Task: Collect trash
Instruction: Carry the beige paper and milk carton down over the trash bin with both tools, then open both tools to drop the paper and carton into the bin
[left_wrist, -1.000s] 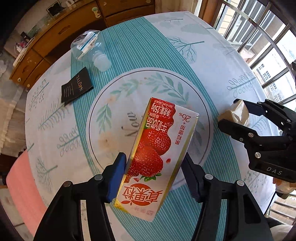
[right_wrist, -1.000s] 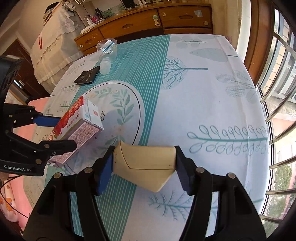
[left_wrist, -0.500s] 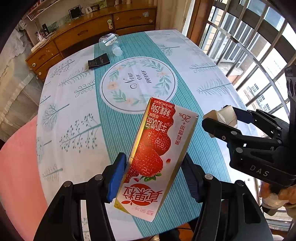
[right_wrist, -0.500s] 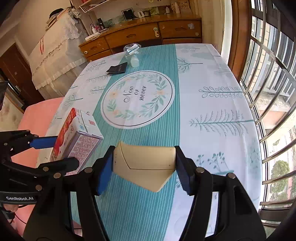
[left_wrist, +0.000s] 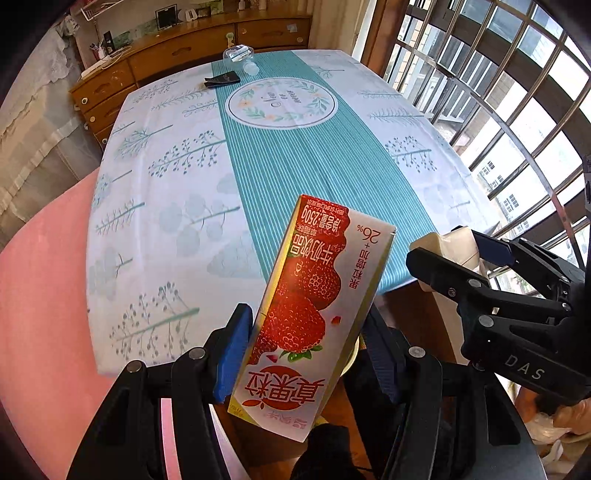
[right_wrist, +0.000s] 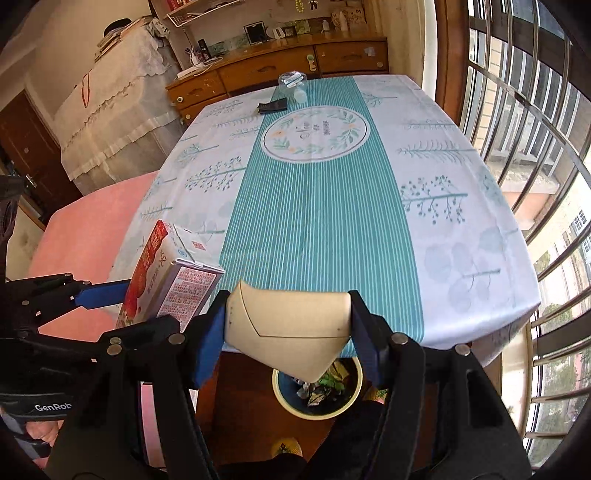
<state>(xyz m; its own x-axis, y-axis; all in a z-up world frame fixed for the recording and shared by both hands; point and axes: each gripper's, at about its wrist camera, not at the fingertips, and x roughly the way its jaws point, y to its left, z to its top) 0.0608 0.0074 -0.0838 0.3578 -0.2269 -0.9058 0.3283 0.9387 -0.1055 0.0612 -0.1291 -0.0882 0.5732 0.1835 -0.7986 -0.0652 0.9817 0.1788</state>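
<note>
Strawberry carton (left_wrist: 314, 314) between left gripper (left_wrist: 303, 354) pads

**Two pieces of trash held above the bin, two left on the table**

The strawberry milk carton (left_wrist: 310, 321) is red and white with printed fruit, tilted with its far end leaning right, clamped at its sides off the near table edge. The beige paper cup (right_wrist: 288, 328) lies crosswise, squashed flat, held directly above the trash bin (right_wrist: 317, 410), a yellow-rimmed dark pail already containing scraps. At the table's far end lie a clear plastic bottle (left_wrist: 240, 55) on its side and, beside it, a flat black packet (left_wrist: 221, 79).
</note>
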